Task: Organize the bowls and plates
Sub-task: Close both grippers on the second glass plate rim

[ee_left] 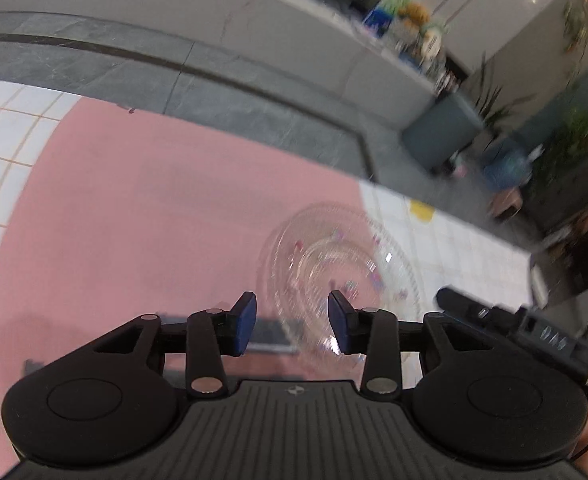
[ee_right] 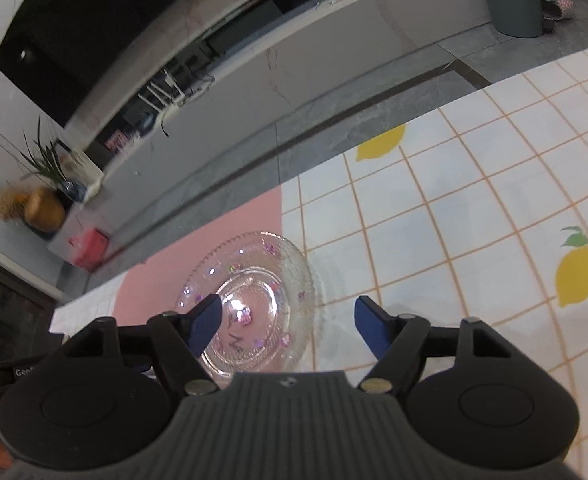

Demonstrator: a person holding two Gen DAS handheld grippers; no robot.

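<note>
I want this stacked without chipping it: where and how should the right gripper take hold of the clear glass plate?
Grip the glass plate at its thin scalloped rim on the near edge, coming in low from the right gripper's side. It lies flat, too wide to span, so one pad should probably slide under the raised rim and one above.

Pretty sure this is someone's living room. Upper left of the right wrist view has a big dark TV (ee_right: 94, 28) on the wall over a long low white media shelf (ee_right: 278, 44), with a router (ee_right: 164, 94) tucked under it. Left edge shows a potted plant (ee_right: 44, 160) and a gold vase (ee_right: 44, 210). Floor is grey tile (ee_left: 94, 64). The table wears a lemon-print checked cloth (ee_right: 473, 200) with a pink mat (ee_left: 154, 208). More plants (ee_left: 577, 136) sit on the right of the left wrist view.
</note>
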